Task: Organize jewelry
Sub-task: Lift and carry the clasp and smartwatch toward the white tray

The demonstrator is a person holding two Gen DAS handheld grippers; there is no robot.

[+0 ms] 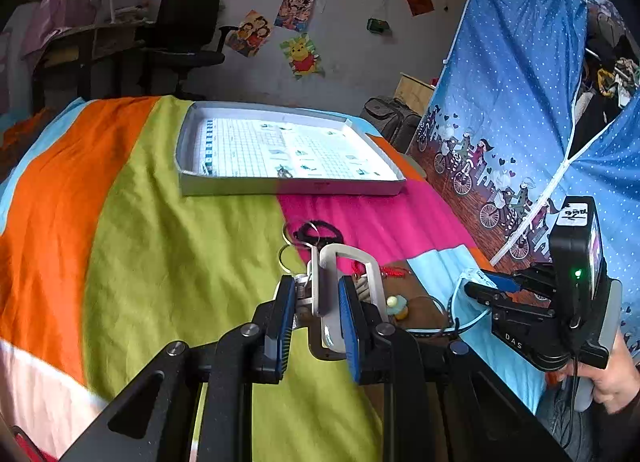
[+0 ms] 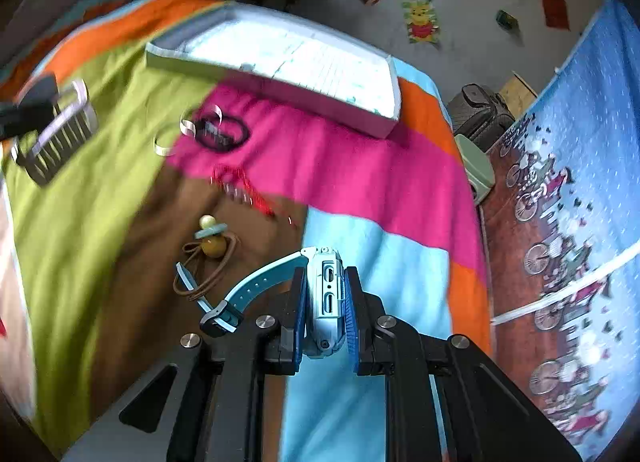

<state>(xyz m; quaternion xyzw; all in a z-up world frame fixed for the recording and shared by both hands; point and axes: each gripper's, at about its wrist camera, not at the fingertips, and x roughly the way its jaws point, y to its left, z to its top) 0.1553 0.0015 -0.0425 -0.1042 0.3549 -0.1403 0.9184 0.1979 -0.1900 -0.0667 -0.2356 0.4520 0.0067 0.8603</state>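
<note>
Left tool [image 1: 312, 302] clenches a white hair claw clip [image 1: 344, 286] above the bed [image 1: 160, 222]. Right tool [image 2: 326, 302] grips a blue smartwatch [image 2: 326, 294], white tray [image 2: 360, 110] well ahead.

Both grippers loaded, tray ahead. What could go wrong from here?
1. The right gripper pinches the blue watch by its case only; the strap hangs free and may snag the brown cord necklace lying on the blanket beneath it.
2. The left gripper grips the white hair claw clip on one side, so it might twist out before reaching the tray.
</note>
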